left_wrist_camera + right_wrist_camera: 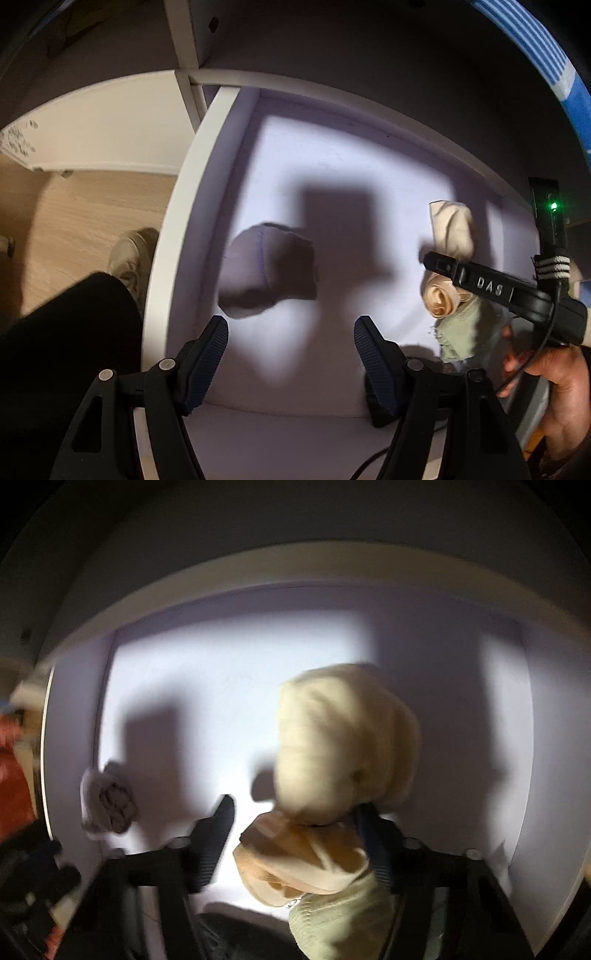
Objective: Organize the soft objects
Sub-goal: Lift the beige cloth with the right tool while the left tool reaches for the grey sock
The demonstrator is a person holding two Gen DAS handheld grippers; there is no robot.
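Socks are lying rolled in the drawer (207,155): grey roll (267,269) near its left edge, cream roll (343,738), peach roll (306,853) and green roll (343,919) along its right edge. Your left tongs (291,338) are hanging half open, empty; your right tongs (295,823) are standing open around the peach roll, not yet pinching it. More sorting is probably remaining.

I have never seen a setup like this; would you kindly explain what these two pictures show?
A person holds a two-finger gripper in each hand, with a fisheye camera on each looking along the fingers. Both look down into a white drawer. The left view shows the left gripper open and empty above a grey sock bundle, with the right gripper off to the side. The blurred right view shows cream, peach and pale green bundles between its fingers; whether it grips them is unclear.
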